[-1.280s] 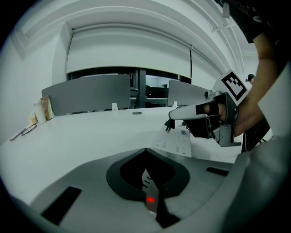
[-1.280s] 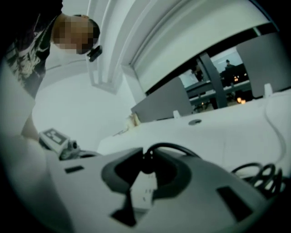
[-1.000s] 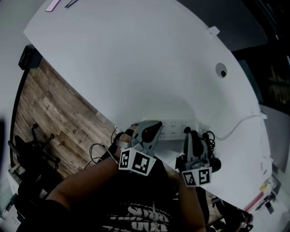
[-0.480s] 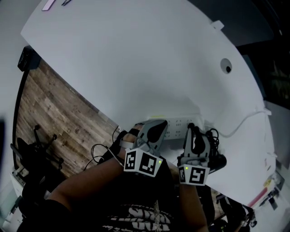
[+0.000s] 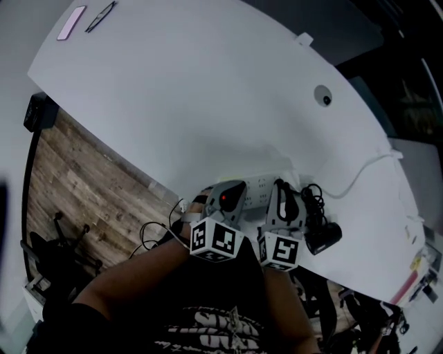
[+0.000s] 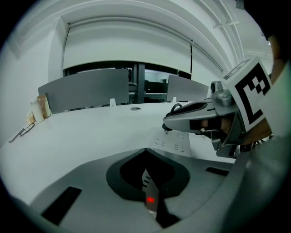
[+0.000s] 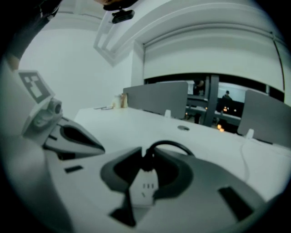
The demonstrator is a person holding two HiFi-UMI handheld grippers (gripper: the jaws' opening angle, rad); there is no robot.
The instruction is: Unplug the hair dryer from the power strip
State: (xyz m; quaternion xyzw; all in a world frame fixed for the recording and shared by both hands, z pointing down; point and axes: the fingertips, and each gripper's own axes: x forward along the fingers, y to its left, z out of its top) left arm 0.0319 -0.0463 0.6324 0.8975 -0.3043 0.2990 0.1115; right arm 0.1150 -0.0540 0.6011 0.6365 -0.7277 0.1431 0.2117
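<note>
Gripping plug (image 7: pixel 147 164), apparently | between right gripper (image 7: pixel 145 155) jaws | on power strip (image 7: pixel 144 190)

White worktop (image 5: pixel 173 104), white power strip (image 5: pixel 257 185), black hair dryer (image 5: pixel 323 237), black plug (image 7: pixel 146 161); black-and-white squares on marker cube (image 5: pixel 216 240); brown wood-grain floor (image 5: pixel 76 180).

A big white table (image 5: pixel 208 104) with a few things on it

A white power strip (image 5: pixel 257 185) lies near the 6 o'clock edge, with a black hair dryer (image 5: pixel 322 236) at its 4 o'clock. A white cord (image 5: pixel 360 176) runs off toward 3 o'clock. A round cap (image 5: pixel 322 96) sits at 2 o'clock. A pink strip (image 5: pixel 71 23) and a thin dark tool (image 5: pixel 101 15) lie at 11 o'clock.
</note>
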